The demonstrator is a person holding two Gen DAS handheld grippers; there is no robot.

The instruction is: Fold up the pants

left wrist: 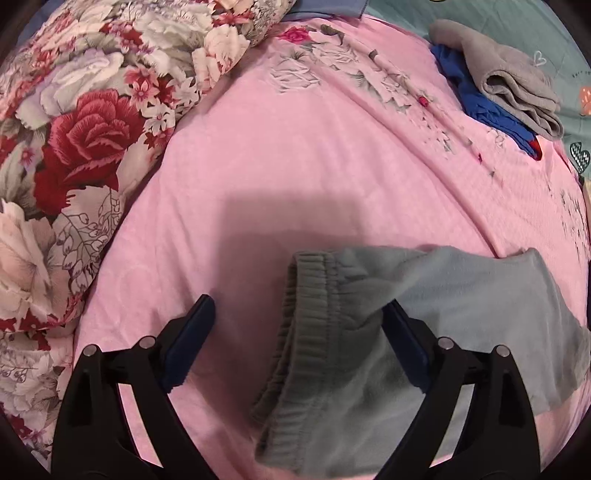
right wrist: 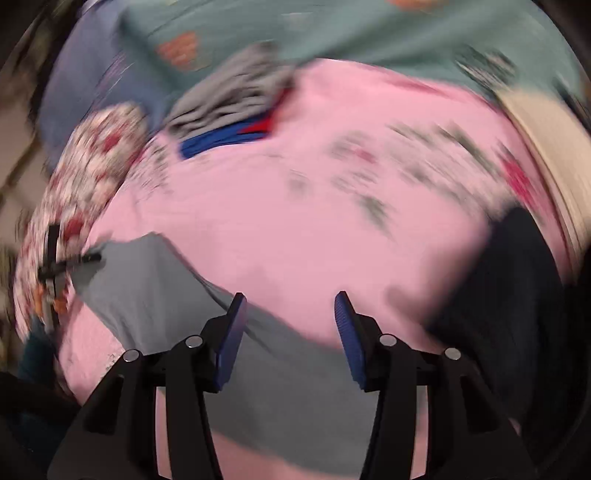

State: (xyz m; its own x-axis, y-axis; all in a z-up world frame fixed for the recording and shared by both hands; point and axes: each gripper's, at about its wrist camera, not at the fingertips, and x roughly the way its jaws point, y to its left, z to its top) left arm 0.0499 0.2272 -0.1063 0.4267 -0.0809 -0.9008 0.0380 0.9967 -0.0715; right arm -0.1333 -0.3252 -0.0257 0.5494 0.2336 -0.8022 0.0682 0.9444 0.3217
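Grey fleece pants [left wrist: 388, 332] lie on the pink bedsheet [left wrist: 295, 166], their ribbed waistband [left wrist: 299, 332] between the fingers of my left gripper [left wrist: 299, 306]. That gripper is open, its right finger resting on the cloth. In the blurred right wrist view the same pants [right wrist: 155, 288] run from the left down under my right gripper [right wrist: 290, 299], which is open and empty above the cloth. The left gripper [right wrist: 62, 262] shows there at the far left edge of the pants.
A floral quilt [left wrist: 74, 147] is bunched at the left. A folded grey garment [left wrist: 517, 77] on blue clothing [left wrist: 476, 96] sits at the far right of the bed. A teal sheet [right wrist: 332, 33] lies behind. A dark shape [right wrist: 517, 295] is at the right.
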